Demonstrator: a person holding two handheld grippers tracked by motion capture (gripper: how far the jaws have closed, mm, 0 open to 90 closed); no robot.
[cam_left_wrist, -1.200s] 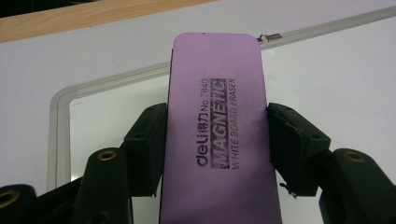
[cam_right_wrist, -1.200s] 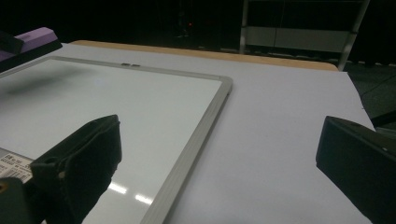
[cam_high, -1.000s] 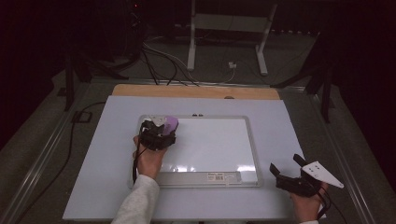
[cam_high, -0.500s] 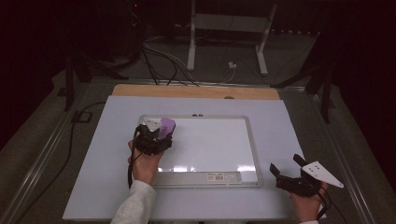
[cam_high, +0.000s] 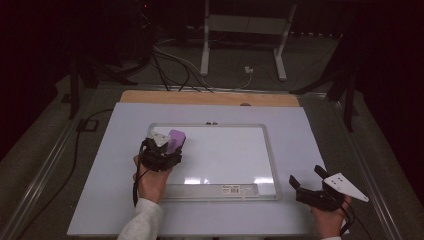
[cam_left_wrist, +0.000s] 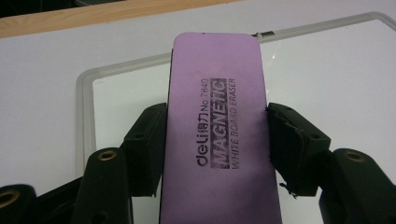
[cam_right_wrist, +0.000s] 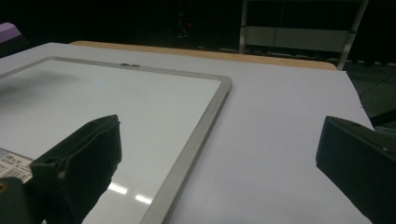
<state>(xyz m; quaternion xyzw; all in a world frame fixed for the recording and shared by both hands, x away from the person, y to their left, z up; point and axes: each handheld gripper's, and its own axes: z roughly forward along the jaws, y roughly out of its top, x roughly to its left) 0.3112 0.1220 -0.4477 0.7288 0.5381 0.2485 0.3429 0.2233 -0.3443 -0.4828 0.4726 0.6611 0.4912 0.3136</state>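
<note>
My left gripper (cam_left_wrist: 215, 140) has its jaws clamped on a purple eraser (cam_left_wrist: 215, 116), printed "MAGNETIC WHITE BOARD ERASER", sticking out past the fingertips.

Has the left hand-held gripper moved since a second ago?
Yes. The left hand-held gripper, shut on the purple eraser, slid right along the whiteboard's far edge.

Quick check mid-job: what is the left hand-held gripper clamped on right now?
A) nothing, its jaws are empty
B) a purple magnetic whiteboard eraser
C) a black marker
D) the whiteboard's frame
B: in the left gripper view, the left hand-held gripper has both black jaws pressed against the sides of the purple eraser, printed "MAGNETIC WHITE BOARD ERASER", over the whiteboard.
</note>
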